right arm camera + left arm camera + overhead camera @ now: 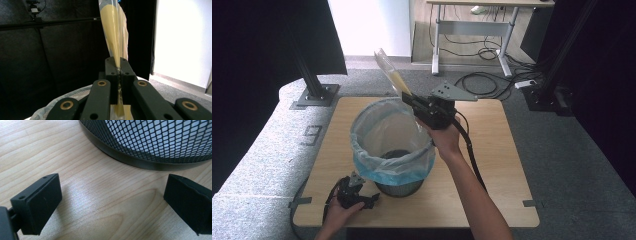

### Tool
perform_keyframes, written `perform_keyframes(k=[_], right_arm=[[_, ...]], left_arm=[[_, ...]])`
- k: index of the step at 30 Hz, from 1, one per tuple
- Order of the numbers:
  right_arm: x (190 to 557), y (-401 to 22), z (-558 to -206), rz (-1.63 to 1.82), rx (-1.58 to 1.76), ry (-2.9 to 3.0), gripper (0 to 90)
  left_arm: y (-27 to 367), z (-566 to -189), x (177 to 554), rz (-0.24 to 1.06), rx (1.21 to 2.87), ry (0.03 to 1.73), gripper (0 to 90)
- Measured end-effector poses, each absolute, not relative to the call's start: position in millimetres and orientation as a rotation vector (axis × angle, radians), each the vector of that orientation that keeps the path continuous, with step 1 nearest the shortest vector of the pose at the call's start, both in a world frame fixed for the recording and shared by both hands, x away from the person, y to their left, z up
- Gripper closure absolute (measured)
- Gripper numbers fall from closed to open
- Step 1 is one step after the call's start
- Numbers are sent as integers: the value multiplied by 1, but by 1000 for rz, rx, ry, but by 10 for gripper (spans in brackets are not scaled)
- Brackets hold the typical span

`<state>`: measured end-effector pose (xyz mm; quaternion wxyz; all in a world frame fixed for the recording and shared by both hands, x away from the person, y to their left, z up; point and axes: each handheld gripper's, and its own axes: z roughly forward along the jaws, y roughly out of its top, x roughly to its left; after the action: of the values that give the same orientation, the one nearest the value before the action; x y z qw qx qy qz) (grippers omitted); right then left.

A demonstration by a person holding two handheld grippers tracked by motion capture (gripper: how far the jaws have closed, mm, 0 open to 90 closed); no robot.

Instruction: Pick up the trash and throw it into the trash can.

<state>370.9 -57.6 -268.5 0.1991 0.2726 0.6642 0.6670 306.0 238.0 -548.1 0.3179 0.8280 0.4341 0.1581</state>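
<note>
A black mesh waste bin (399, 186) lined with a pale blue plastic bag (392, 167) stands in the middle of the wooden table (492, 150). My right gripper (408, 98) is held over the bin's far rim, shut on a flat clear-and-yellow plastic packet (391, 73) that sticks up and away from it. In the right gripper view the packet (113, 32) rises from between the closed jaws. My left gripper (357, 178) rests low on the table by the bin's near left side, open, with the mesh wall (160, 140) just ahead of its fingers (40, 202).
Black stand posts with base plates (316, 95) flank the table at the back left and right. Cables (492, 82) lie on the grey carpet behind the table, near a desk's legs (437, 45). Dark curtains hang on both sides.
</note>
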Motion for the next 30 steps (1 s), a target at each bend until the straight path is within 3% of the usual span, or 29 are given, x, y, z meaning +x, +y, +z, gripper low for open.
perform_keyframes(k=[9,10,12,13,14,15,30], right_arm=[[374,-49,-271,1853,741,1885,848],[375,-48,-272,1848,737,1892,791],[376,-46,-274,1805,743,1907,534],[376,-46,-274,1805,743,1907,534],[379,-46,-278,1756,777,1933,389],[380,-48,-279,1739,801,1933,364],[367,-86,-292,1655,836,1916,336]], left_arm=[[238,-548,306,416,2178,1142,14],[238,-548,306,416,2178,1142,15],[238,-548,306,416,2179,1142,14],[238,-548,306,416,2179,1142,14],[238,-548,306,416,2179,1141,14],[238,-548,306,416,2179,1141,14],[238,-548,306,416,2179,1141,14]])
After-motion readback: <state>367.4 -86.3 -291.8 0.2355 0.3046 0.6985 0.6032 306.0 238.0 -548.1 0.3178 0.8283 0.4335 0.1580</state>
